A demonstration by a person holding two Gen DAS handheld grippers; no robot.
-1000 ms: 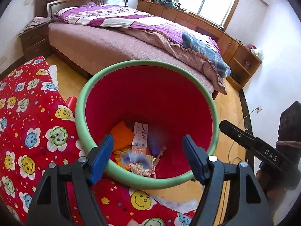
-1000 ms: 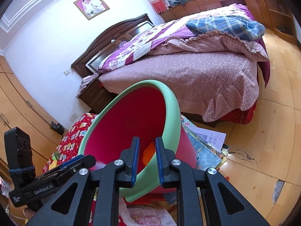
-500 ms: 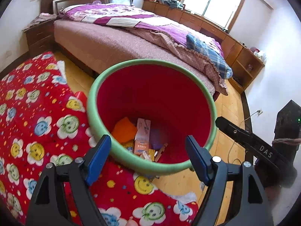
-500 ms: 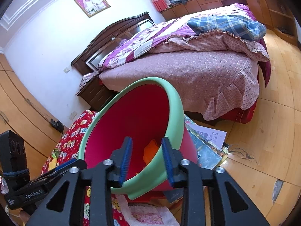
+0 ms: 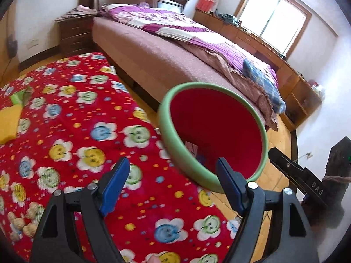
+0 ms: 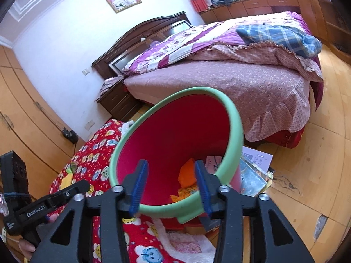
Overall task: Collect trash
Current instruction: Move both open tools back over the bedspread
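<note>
A red bin with a green rim (image 5: pixel 166 127) (image 6: pixel 234 127) stands tilted on the floor between a red flower-print blanket (image 5: pixel 65 131) and the bed. Orange scraps (image 6: pixel 186 173) and wrappers (image 6: pixel 186 191) lie in its bottom. My left gripper (image 5: pixel 172 173) is open and empty over the blanket, left of the bin. My right gripper (image 6: pixel 170 175) hangs over the bin's near rim. Its jaws are opening and nothing is between them. A yellow piece (image 5: pixel 8 125), a green piece (image 5: pixel 17 97) and small tan bits (image 5: pixel 19 225) lie on the blanket.
A large bed (image 6: pixel 241 81) with purple bedding fills the room behind the bin. A nightstand (image 5: pixel 74 32) stands by its head. Magazines (image 6: pixel 252 175) lie on the wooden floor (image 6: pixel 307 164) right of the bin. Wardrobe doors (image 6: pixel 19 109) line the left wall.
My left gripper has swung left, off the bin's mouth and over the blanket. My right gripper's jaws have gone from nearly shut to apart above the bin.
</note>
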